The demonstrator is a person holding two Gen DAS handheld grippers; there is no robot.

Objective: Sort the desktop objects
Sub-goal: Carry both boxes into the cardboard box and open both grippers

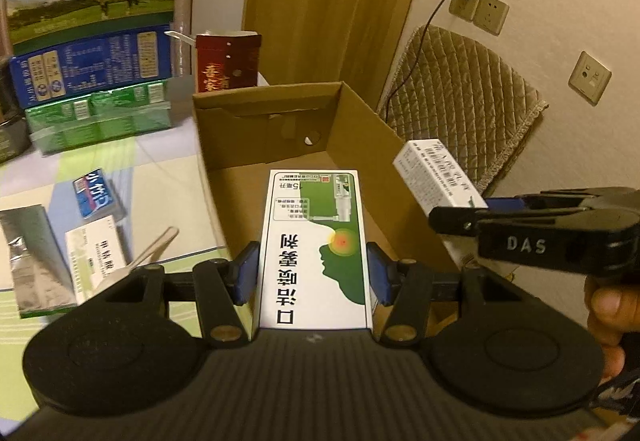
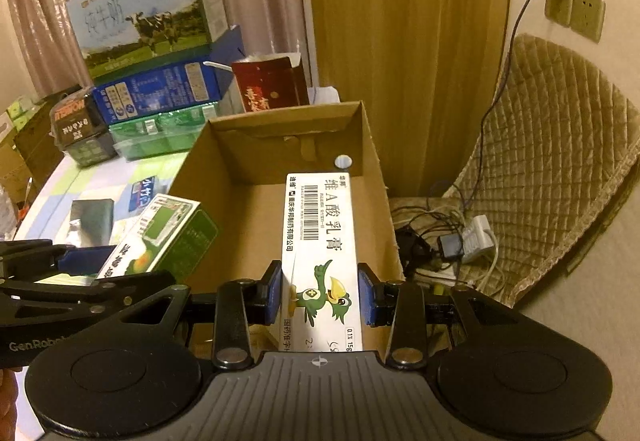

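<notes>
Left claw [image 1: 312, 273], right claw [image 2: 320, 295] over cardboard box [image 2: 240, 201], cluttered table [image 1: 168, 177].

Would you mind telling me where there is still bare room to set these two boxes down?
The cardboard box looks bare inside across the floor that shows, between its walls. On the table, a free strip runs between that box and the small blue box. The near-left corner is crowded with packets; the far edge is stacked with cartons.

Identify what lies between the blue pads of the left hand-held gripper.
A green-and-white medicine box sits clamped between the pads of the left hand-held gripper, poised over the cardboard box; the left wrist view shows it.
</notes>
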